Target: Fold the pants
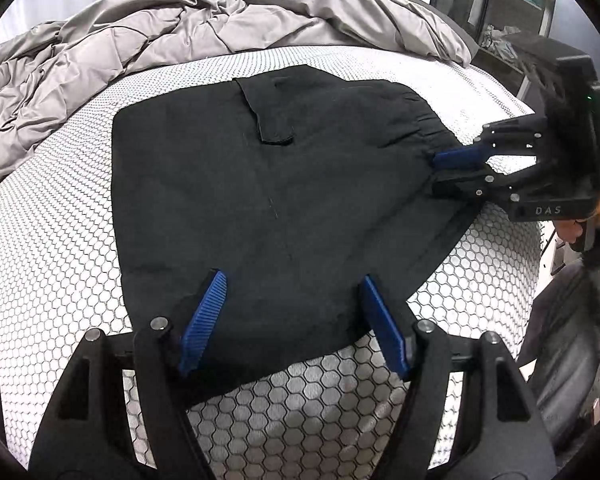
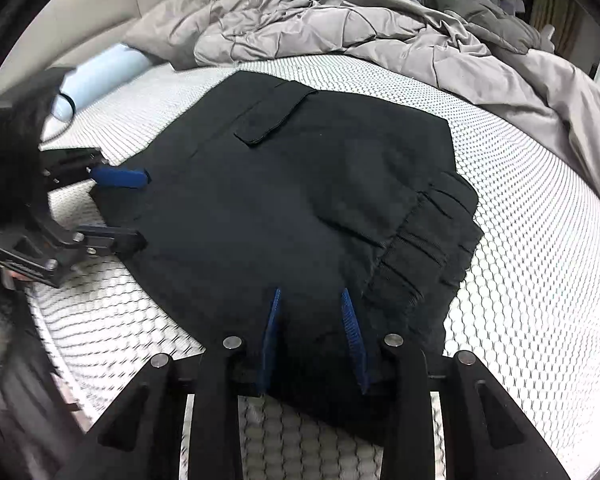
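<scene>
The black pants (image 1: 268,208) lie folded into a compact, flat bundle on the bed (image 1: 60,216), on the bare honeycomb-patterned mattress, toward the bed's near edge. A flapped pocket (image 1: 266,114) faces up on the top layer, and the gathered elastic waistband (image 2: 428,236) sits at one end of the bundle.

The left tool (image 1: 292,316) is at the near edge of the pants, its two blue ribbed pads (image 1: 204,322) spread wide apart with the cloth's edge lying between them; the pads are not pressed together on the cloth. In the right wrist view the same tool (image 2: 140,208) shows at the left side of the bundle, jaws parted, the upper blue pad over the cloth and the lower black finger at its edge.

The right tool (image 2: 312,336) is at the waistband end, its blue pads (image 2: 354,340) also apart, straddling the near edge of the cloth just beside the gathered elastic. From the left wrist view this tool (image 1: 440,168) comes in from the right edge of the bed, fingers parted, their tips at the waistband corner of the pants; whether they touch it cannot be told.

A rumpled grey duvet (image 1: 140,36) is heaped along the far side of the bed, well apart from the pants, and a pale blue cylinder (image 2: 100,76) lies near the far left corner.
</scene>
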